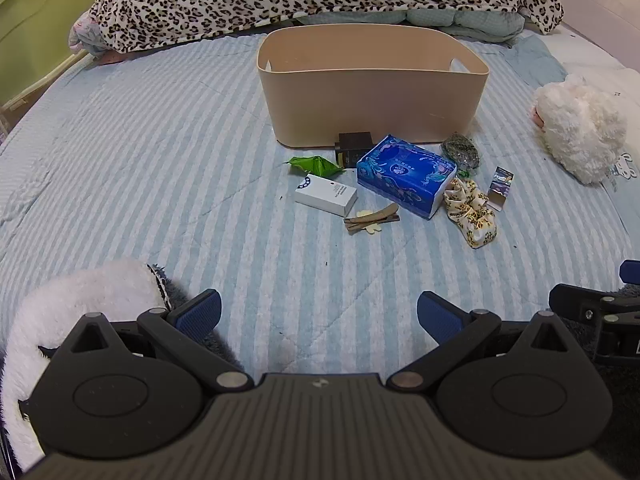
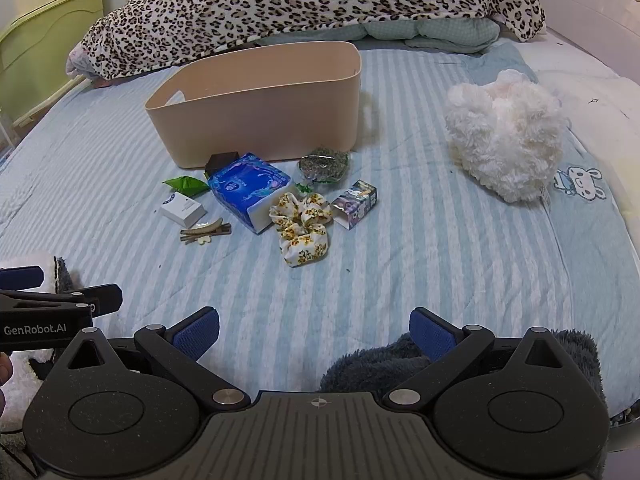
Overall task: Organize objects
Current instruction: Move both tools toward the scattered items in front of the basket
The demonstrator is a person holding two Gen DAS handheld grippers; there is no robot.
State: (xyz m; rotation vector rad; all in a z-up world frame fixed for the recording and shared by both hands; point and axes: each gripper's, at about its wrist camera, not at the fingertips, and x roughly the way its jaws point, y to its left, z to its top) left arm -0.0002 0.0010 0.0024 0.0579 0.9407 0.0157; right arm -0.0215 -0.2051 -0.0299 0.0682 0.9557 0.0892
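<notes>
Before the beige bin (image 1: 372, 92), clutter lies; left tongs (image 1: 319, 314) and right tongs (image 2: 315, 330) spread, empty

My left gripper (image 1: 319, 312) is matte black plastic: a ribbed grey-black centre plate with a small crosshair mark, two round housings with raised oval caps, and angled link arms pinned by silver rivets. Its fingers (image 1: 199, 312) wear blue textured pads. My right gripper (image 2: 315, 328) is built the same (blue pads, silver pins, faintly speckled black shells). White lettering on the left unit's side reads "GenRobot.AI". A sliver of bare skin shows beside it.
</notes>
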